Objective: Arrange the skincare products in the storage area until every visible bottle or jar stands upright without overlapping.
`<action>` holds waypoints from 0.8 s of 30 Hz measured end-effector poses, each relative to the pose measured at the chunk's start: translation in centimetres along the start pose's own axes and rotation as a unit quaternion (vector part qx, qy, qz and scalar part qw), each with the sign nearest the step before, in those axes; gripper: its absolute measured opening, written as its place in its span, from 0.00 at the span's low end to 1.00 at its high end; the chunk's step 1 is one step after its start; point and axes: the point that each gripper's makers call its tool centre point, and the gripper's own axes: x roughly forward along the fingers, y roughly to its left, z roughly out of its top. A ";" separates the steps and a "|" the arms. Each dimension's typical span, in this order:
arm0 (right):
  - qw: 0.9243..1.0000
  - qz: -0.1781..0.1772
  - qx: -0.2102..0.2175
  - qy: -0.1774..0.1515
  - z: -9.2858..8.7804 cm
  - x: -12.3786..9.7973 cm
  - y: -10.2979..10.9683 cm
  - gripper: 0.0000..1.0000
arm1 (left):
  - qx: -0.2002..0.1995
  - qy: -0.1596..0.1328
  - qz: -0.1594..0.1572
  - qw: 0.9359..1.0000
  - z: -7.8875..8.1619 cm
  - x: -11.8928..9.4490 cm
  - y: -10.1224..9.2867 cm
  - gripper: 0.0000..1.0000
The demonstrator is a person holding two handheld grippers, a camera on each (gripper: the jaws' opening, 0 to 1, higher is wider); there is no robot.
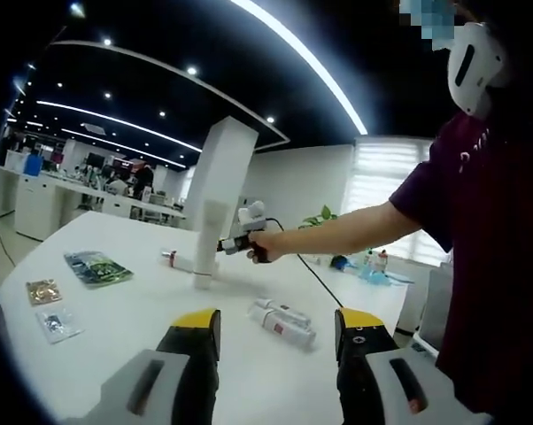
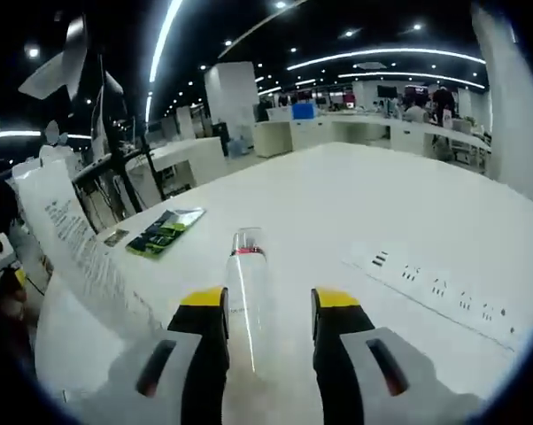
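Observation:
My left gripper (image 1: 277, 329) hangs open above the white table (image 1: 142, 345), with nothing between its yellow-tipped jaws. Just beyond them two white bottles (image 1: 282, 320) lie on their sides, close together. Farther off, a tall white tube (image 1: 206, 241) stands upright on its cap. A person's hand holds my right gripper (image 1: 234, 244) right beside that tube. In the right gripper view, the right gripper (image 2: 268, 305) is open, and a clear bottle with a red band (image 2: 247, 283) lies on the table between its jaws. The white tube (image 2: 67, 239) rises close on the left.
A green packet (image 1: 98, 267) and two small sachets (image 1: 43, 290) lie on the table's left part; the green packet (image 2: 165, 230) is also left of the clear bottle. A white power strip (image 2: 435, 283) lies to the right. Desks and chairs stand beyond the table.

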 end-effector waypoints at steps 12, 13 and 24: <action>0.996 0.030 -0.038 0.079 -0.3 4.4 1.5 0.43 | -0.008 0.007 0.019 1.000 -0.4 -1.3 1.2 0.53; 0.995 0.031 -0.039 0.085 -0.5 4.6 1.6 0.42 | -0.005 0.009 0.019 1.000 -0.4 -1.4 1.2 0.53; 0.987 0.034 -0.087 0.130 -1.5 5.3 2.0 0.33 | -0.009 0.010 0.029 0.999 -0.7 -2.2 1.2 0.53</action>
